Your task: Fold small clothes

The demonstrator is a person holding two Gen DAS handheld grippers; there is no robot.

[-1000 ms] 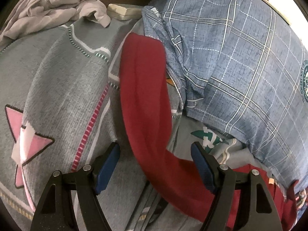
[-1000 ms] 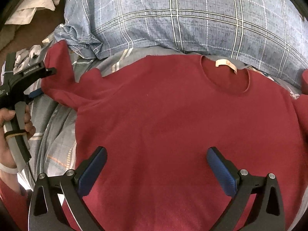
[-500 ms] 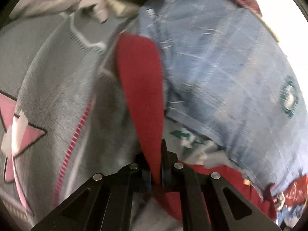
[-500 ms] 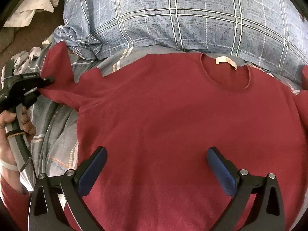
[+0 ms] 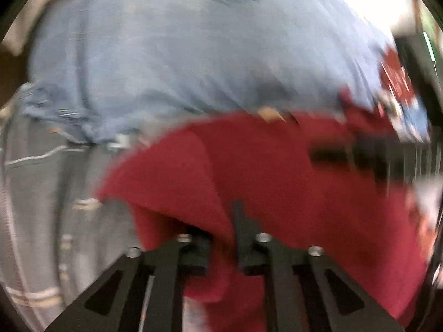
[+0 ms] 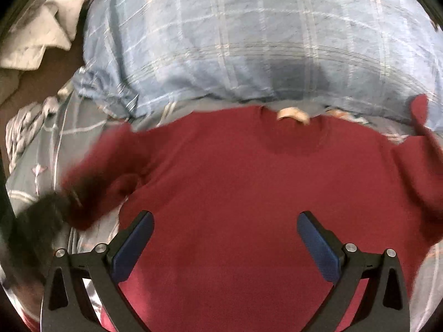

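A dark red sweater [image 6: 249, 188] lies flat on the bed, collar with a beige label [image 6: 292, 114] toward the pillow. My left gripper [image 5: 225, 221] is shut on the sweater's left sleeve [image 5: 177, 182] and holds it lifted and folded over toward the body; in the right wrist view it shows as a dark blur [image 6: 55, 207] at the sleeve [image 6: 102, 182]. My right gripper [image 6: 225, 238] is open and empty, hovering above the sweater's lower middle. The right sleeve [image 6: 420, 138] lies out to the right. Both views are motion-blurred.
A blue plaid pillow [image 6: 263, 36] lies behind the collar. Grey patterned bedding [image 5: 41, 193] spreads to the left. Crumpled white cloth [image 6: 36, 36] lies at the far left on a brown surface.
My left gripper shut on the red sleeve, then swung it inward over the sweater's body; its view has turned toward the pillow. My right gripper has stayed open above the sweater.
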